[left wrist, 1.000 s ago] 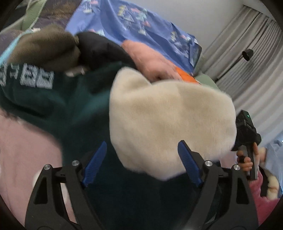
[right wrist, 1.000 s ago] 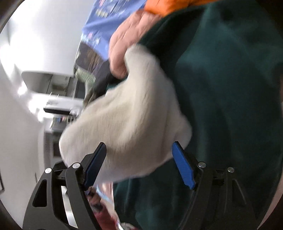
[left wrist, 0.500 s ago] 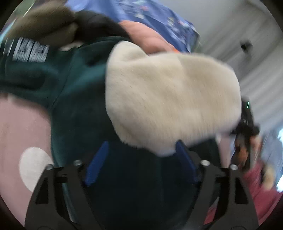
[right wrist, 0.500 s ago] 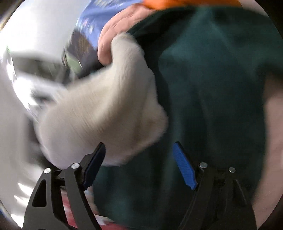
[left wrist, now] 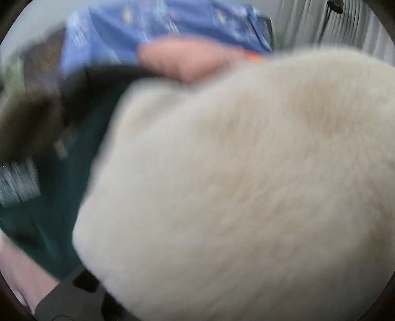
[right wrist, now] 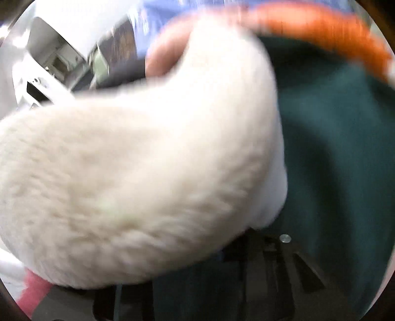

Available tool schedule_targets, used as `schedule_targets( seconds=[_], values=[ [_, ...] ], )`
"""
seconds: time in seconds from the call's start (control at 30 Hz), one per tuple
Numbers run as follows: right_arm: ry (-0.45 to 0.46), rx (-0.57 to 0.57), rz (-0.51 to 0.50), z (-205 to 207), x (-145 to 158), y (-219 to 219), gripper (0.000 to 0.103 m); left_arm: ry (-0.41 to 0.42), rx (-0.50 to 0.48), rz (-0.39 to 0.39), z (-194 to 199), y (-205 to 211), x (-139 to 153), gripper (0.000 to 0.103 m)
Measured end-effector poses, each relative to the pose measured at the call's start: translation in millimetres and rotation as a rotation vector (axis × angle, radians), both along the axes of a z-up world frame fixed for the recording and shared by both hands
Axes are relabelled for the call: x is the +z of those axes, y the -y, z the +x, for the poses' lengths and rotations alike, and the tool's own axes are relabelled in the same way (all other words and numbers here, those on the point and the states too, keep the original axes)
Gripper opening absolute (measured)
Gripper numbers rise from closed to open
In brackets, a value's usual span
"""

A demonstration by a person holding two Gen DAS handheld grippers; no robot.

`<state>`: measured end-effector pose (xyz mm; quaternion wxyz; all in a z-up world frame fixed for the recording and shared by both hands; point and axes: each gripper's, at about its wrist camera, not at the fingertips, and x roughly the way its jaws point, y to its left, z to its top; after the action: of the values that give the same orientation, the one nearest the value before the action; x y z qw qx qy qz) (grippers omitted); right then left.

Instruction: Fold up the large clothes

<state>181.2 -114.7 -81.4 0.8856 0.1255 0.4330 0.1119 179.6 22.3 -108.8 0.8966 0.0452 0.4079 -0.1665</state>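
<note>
Both views blurred. Left wrist view, left to right: dark green garment (left wrist: pixel 49 197) with white lettering along the left edge; cream fleece piece (left wrist: pixel 234 185) fills centre and right, covering the left hand-held gripper (left wrist: pixel 74 296); finger spread cannot be told. Blue patterned fabric (left wrist: pixel 172 22) lies beyond. Right wrist view: the fleece at left and centre, green garment at right, orange fabric (right wrist: pixel 321 29) above. Right hand-held gripper (right wrist: pixel 259 271) mostly hidden; state cannot be told.
</note>
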Motion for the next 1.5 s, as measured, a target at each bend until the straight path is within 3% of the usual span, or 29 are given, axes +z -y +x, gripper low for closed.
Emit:
schedule_targets(
  seconds=[0.03, 0.07, 0.17, 0.3, 0.33, 0.4, 0.47, 0.53, 0.6, 0.63, 0.67, 0.73, 0.8, 0.87, 0.9, 0.97, 1.0, 1.03, 1.07, 1.13, 1.17, 1.2, 1.23, 1.3, 1.37, 1.43, 1.5],
  values=[
    [0.049, 0.000, -0.035, 4, 3, 1, 0.024, 0.078, 0.024, 0.026, 7, 2, 5, 0.015],
    [0.040, -0.006, -0.032, 7, 1, 4, 0.024, 0.099, 0.037, 0.031, 12, 3, 5, 0.014],
    [-0.015, 0.019, -0.046, 1, -8, 9, 0.024, 0.047, 0.005, 0.070, 8, 2, -10, 0.014],
    [-0.037, 0.061, -0.321, -34, -17, 19, 0.027, 0.018, -0.070, 0.148, -29, -17, -24, 0.016],
    [-0.051, 0.053, -0.339, -41, -19, 27, 0.027, 0.008, -0.068, 0.145, -38, -25, -22, 0.019],
    [-0.068, 0.022, -0.281, -45, -20, 41, 0.027, -0.012, -0.061, 0.138, -50, -40, -17, 0.032],
    [-0.054, -0.016, -0.163, -45, -13, 58, 0.027, 0.015, -0.031, 0.181, -62, -52, -16, 0.047],
    [-0.034, -0.048, -0.054, -49, 2, 71, 0.033, 0.003, -0.035, 0.210, -61, -55, -21, 0.047],
    [-0.008, -0.080, 0.087, -51, 15, 75, 0.048, -0.041, -0.028, 0.238, -56, -51, -30, 0.045],
    [-0.001, -0.079, 0.140, -51, 17, 74, 0.062, -0.051, -0.026, 0.257, -53, -47, -35, 0.045],
    [0.003, -0.070, 0.180, -53, 20, 67, 0.070, -0.038, -0.028, 0.266, -51, -43, -35, 0.045],
    [-0.045, -0.039, 0.198, -41, 10, 54, 0.077, -0.017, -0.031, 0.281, -44, -35, -34, 0.040],
    [-0.147, -0.008, 0.193, -24, -14, 28, 0.076, 0.031, 0.000, 0.338, -29, -26, -32, 0.029],
    [-0.153, -0.031, 0.200, -18, -27, 25, 0.016, 0.106, 0.053, 0.404, -14, -18, -26, 0.023],
    [-0.106, -0.056, 0.195, -14, -25, 29, 0.015, 0.156, 0.081, 0.420, -10, -17, -21, 0.019],
    [0.007, -0.108, 0.059, -15, -15, 34, 0.015, 0.299, 0.171, 0.496, 1, -18, -11, 0.017],
    [0.022, -0.124, -0.034, -13, -14, 37, 0.015, 0.298, 0.188, 0.523, 5, -20, -12, 0.017],
    [-0.010, -0.113, -0.049, -11, -18, 40, 0.019, 0.232, 0.168, 0.522, 11, -27, -17, 0.020],
    [-0.089, -0.068, -0.005, -12, -26, 47, 0.027, 0.161, 0.130, 0.512, 12, -34, -24, 0.023],
    [-0.141, -0.038, 0.005, -17, -28, 55, 0.046, 0.126, 0.117, 0.539, 2, -48, -31, 0.024],
    [-0.124, -0.015, -0.009, -24, -22, 58, 0.052, 0.110, 0.120, 0.523, -2, -57, -30, 0.030],
    [-0.106, 0.012, -0.016, -28, -14, 60, 0.054, 0.079, 0.125, 0.457, -6, -69, -25, 0.037],
    [-0.075, 0.026, -0.017, -30, -3, 64, 0.059, 0.059, 0.126, 0.378, -9, -79, -17, 0.040],
    [0.006, 0.020, -0.014, -24, 21, 69, 0.066, 0.044, 0.113, 0.237, -12, -86, 1, 0.063],
    [0.076, 0.004, -0.047, -5, 45, 69, 0.071, 0.047, 0.091, 0.044, -8, -85, 25, 0.075],
    [0.070, 0.036, -0.058, 26, 53, 60, 0.074, 0.026, 0.051, -0.097, 4, -72, 37, 0.081],
    [0.017, 0.066, -0.050, 57, 49, 48, 0.074, -0.008, 0.036, -0.130, 25, -49, 38, 0.086]
  ],
)
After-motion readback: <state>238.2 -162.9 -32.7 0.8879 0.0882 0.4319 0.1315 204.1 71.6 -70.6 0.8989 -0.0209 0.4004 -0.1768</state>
